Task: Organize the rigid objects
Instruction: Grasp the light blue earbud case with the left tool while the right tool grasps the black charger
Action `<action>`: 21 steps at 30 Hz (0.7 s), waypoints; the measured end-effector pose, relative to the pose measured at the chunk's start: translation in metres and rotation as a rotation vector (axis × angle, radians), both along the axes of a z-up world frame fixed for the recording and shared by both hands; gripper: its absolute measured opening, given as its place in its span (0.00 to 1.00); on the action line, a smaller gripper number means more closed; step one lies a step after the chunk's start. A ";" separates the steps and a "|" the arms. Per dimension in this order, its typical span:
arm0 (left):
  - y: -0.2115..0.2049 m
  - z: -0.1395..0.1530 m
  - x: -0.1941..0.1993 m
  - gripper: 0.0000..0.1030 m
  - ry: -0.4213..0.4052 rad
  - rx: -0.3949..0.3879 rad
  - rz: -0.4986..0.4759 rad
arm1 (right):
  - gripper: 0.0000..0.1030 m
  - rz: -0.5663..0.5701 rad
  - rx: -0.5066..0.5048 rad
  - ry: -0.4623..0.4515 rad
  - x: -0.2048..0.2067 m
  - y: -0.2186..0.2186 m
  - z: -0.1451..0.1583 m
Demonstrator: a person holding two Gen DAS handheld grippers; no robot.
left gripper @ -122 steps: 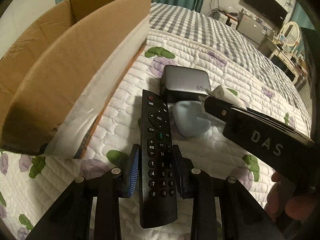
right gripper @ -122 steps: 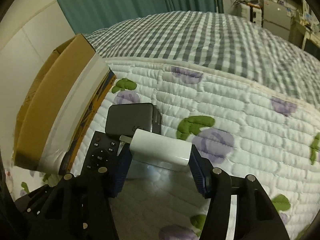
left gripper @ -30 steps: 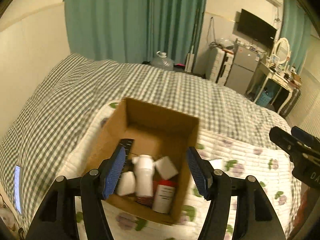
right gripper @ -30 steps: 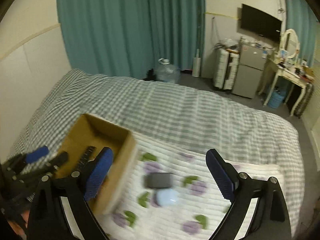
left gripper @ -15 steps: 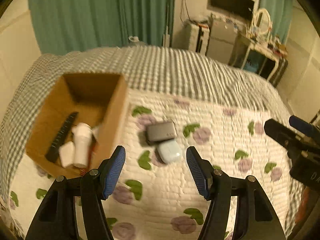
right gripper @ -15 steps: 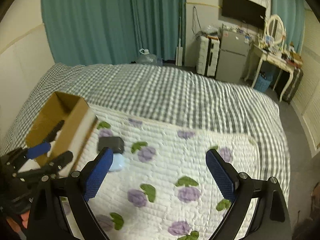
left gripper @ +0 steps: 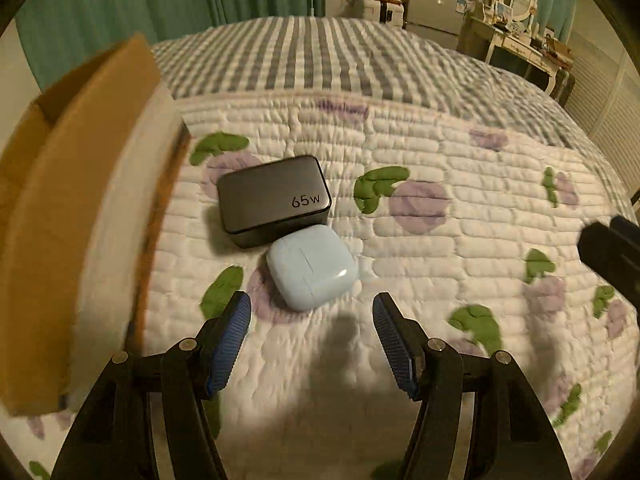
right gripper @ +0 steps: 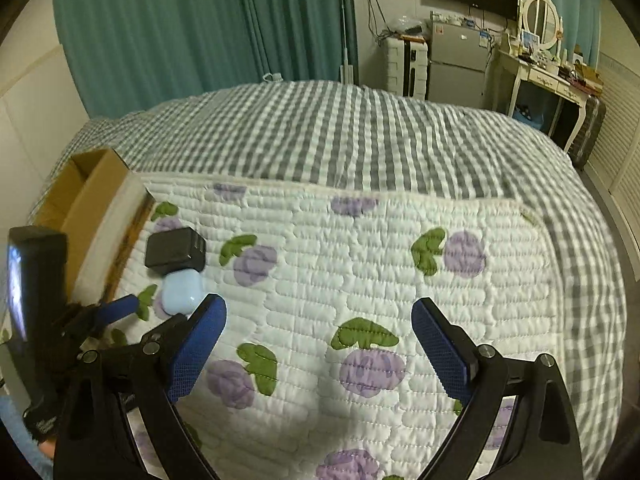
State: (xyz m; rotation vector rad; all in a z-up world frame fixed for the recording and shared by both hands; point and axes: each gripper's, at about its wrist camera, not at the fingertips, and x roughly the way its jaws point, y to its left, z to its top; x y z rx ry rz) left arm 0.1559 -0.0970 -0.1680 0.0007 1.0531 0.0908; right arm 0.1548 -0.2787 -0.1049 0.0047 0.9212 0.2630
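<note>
Two things lie on the quilt [left gripper: 460, 240], and the nearer, a pale blue case [left gripper: 311, 267], sits just ahead of the left gripper [left gripper: 311, 312], whose jaws stand spread and empty to either side of it. The case looks small, light and hard, with rounded corners and a glossy shell, so I judge it could slip or squirt out of a grip; the flatter side faces look the best place to take hold, square across the body and low. The soft quilt may let it sink or tip under pressure. Touching its far edge is the black charger [left gripper: 275, 199], marked 65w, a stiff block likely heavier for its size, with flat sides that should grip well. Just left of both stands the box [left gripper: 80, 184], blurred, its inside hidden from both cameras, so what it holds cannot be told. The right gripper [right gripper: 319, 338] is likewise wide open with nothing in it, over bare quilt well apart from the case. In its view the charger's prongs may face right, but that is hard to make out.
</note>
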 end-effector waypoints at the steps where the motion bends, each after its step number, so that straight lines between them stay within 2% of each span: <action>1: 0.000 -0.005 0.003 0.64 -0.001 -0.001 0.001 | 0.92 0.000 -0.001 0.007 0.002 0.000 -0.005; 4: 0.002 -0.019 0.016 0.64 0.011 -0.018 0.001 | 0.92 0.000 -0.003 0.015 0.005 0.001 -0.014; 8: 0.005 -0.024 0.026 0.64 -0.021 -0.013 0.019 | 0.92 -0.001 0.002 0.023 0.010 0.001 -0.025; 10: 0.003 -0.023 0.028 0.55 -0.020 0.000 0.012 | 0.92 0.004 -0.001 0.029 0.014 0.003 -0.031; 13: 0.001 -0.017 0.019 0.55 -0.019 0.002 0.013 | 0.92 0.049 -0.020 0.023 0.021 0.008 -0.035; 17: 0.014 -0.008 0.001 0.55 -0.005 -0.036 0.133 | 0.92 0.162 -0.051 -0.020 0.033 0.018 -0.030; 21: 0.024 0.006 -0.023 0.55 -0.048 0.009 0.292 | 0.92 0.331 -0.071 -0.059 0.046 0.040 -0.021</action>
